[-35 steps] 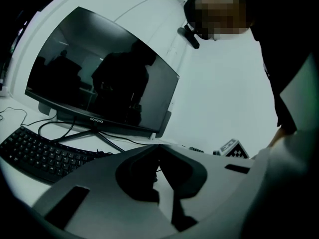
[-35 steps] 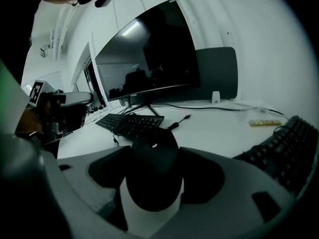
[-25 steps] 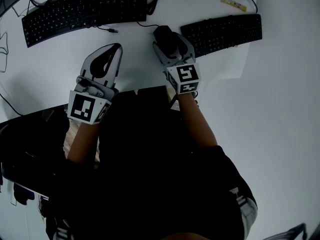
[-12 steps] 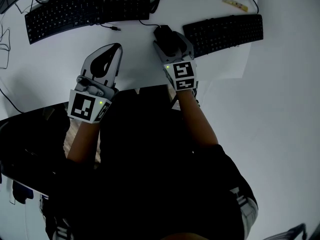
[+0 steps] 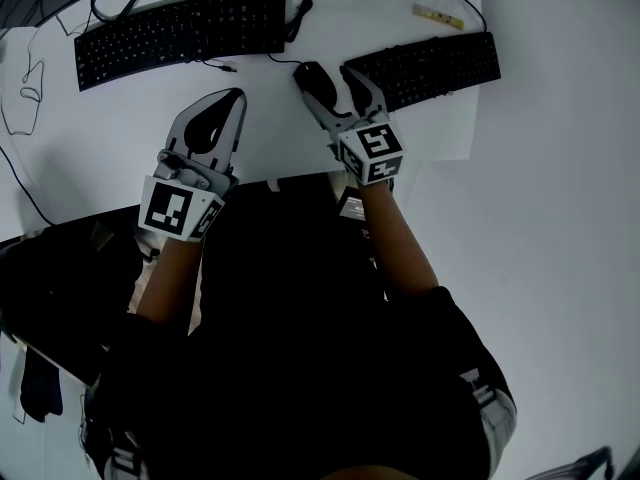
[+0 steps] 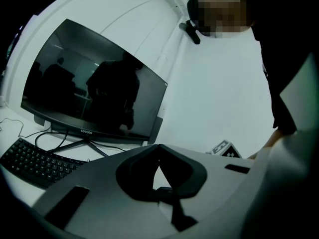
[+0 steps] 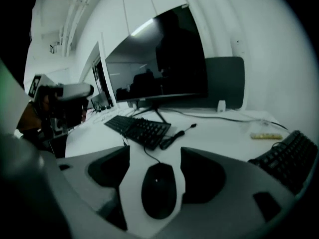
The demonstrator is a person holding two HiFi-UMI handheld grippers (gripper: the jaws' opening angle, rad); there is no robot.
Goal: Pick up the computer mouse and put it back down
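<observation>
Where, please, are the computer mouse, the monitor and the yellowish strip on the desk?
computer mouse (image 7: 158, 190), right gripper view, middle of its back.
monitor (image 6: 94, 86), left gripper view, middle of its dark screen.
yellowish strip (image 5: 438, 16), head view, its middle.

Mouse (image 7: 158, 190) sits btwn parted R gripper (image 7: 154, 156) jaws.

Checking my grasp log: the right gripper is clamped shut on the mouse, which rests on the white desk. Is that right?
No. The right gripper is open, with bare desk showing either side of the mouse, as the right gripper view shows. The mouse does rest on the desk.
</observation>
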